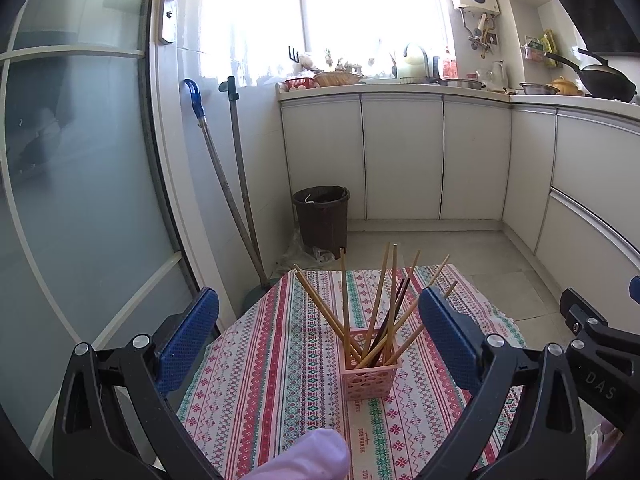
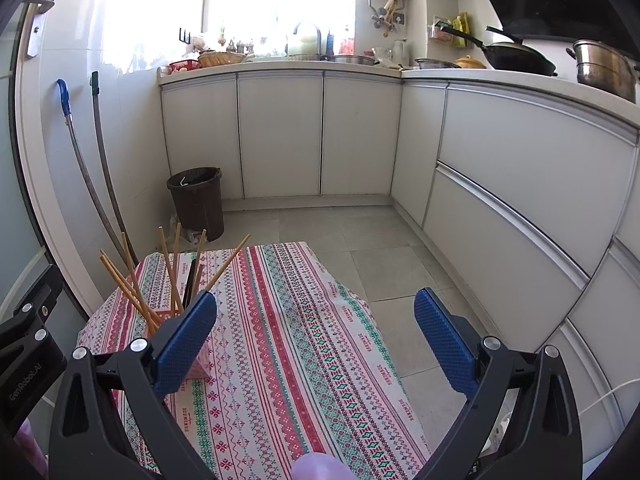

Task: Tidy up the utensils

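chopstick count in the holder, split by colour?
In the pink holder on the patterned tablecloth, left wrist view:
Light wooden chopsticks: 8
Dark chopsticks: 2
Total: 10, though where they cross is hard to separate.

**Chopsticks fanned in a pink holder**

A pink perforated plastic holder (image 1: 370,366) stands upright on the striped patterned cloth covering the bench (image 1: 272,360), wooden and dark chopsticks (image 1: 376,300) splaying from it. The left gripper (image 1: 318,340) hangs before it, blue fingers (image 1: 188,340) wide apart.
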